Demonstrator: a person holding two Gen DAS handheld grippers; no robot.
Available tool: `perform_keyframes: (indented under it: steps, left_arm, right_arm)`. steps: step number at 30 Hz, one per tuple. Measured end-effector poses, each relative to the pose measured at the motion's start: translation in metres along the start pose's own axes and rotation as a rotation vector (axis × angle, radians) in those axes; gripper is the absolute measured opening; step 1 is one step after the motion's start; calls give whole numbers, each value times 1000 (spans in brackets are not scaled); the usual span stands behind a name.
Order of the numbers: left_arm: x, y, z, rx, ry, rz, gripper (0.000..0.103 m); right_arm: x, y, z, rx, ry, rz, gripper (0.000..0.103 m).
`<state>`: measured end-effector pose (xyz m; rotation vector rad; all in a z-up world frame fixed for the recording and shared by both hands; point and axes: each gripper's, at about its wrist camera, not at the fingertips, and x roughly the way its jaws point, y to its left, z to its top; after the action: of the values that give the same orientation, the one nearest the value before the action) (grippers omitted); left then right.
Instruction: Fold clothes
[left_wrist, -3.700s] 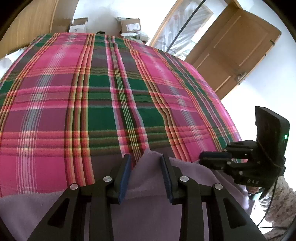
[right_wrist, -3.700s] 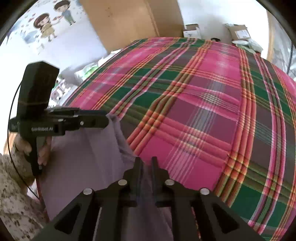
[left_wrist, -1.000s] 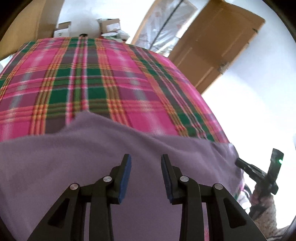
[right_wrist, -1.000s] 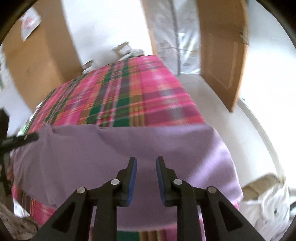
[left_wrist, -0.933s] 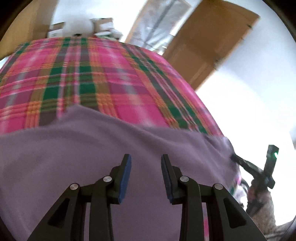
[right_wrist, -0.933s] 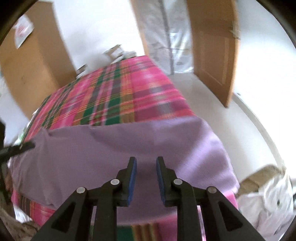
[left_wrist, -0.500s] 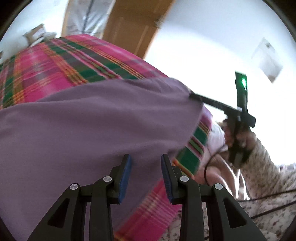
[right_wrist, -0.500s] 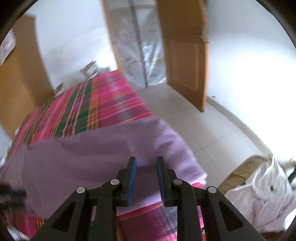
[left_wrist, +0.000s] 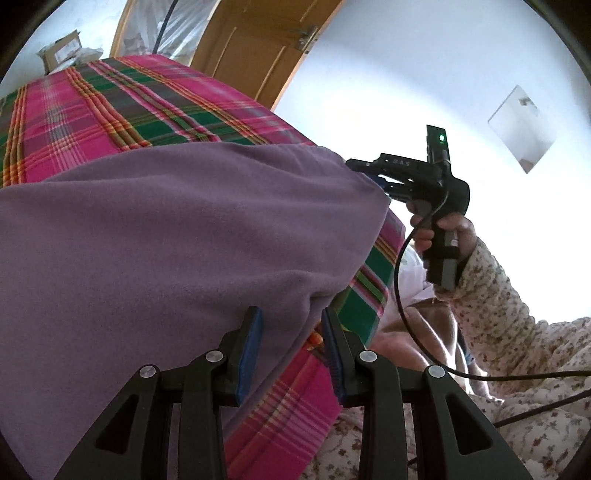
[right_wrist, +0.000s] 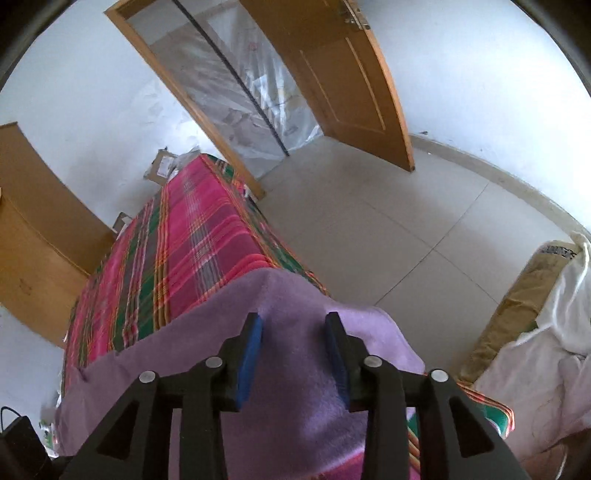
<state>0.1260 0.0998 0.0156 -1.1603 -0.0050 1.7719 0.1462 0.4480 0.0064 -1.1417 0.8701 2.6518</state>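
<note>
A purple cloth (left_wrist: 177, 229) lies spread over the near end of a bed covered with a pink, green and orange plaid blanket (left_wrist: 122, 107), filling the left and centre of the left wrist view. The left tongs (left_wrist: 290, 343), at the bottom centre of that frame, stand apart, with the lower edge of the cloth lying in the gap between the blue pads, which do not clamp it. In the upper right of the same frame the right tongs (left_wrist: 369, 173) sit at the far corner of the cloth, held by a hand (left_wrist: 443, 232) in a flowered sleeve (left_wrist: 495, 306). In the right wrist view the right tongs (right_wrist: 293, 343) are at the bottom centre, fingers apart, and the purple cloth (right_wrist: 280, 387) lies between and under them, draped over the corner of the bed. A wooden door (right_wrist: 332, 77) stands open in the upper part of the frame, and a white sack (right_wrist: 546, 350) rests at the right edge.
</note>
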Motion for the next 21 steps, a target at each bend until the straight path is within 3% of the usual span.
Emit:
perform_keyframes:
  steps: [1,3,4,10,14,19,21]
  left_arm:
    - [-1,0,0,-2,-2,-3,34]
    - [-3,0,-1,-6,-4,-9,34]
    - [-3,0,-1,-6,-3,-11,34]
    - [-2,-7,-3,14,9,-19,34]
    - [2,-13,-6,29,14,-30,34]
    - [4,-14,-7,28,22,-53,34]
    - [7,-14,-6,32,27,-59,34]
  right_arm:
    - [0,1,1,-7,-8,3,19]
    - [-1,3,3,-24,-29,-12,6]
    - [-2,3,4,-29,-37,-17,5]
    - [0,16,20,-51,-93,-90,4]
    - [10,29,20,-91,-69,-155,4]
    - [8,15,10,-53,-70,-296,8]
    - [1,10,13,-24,-90,-254,8]
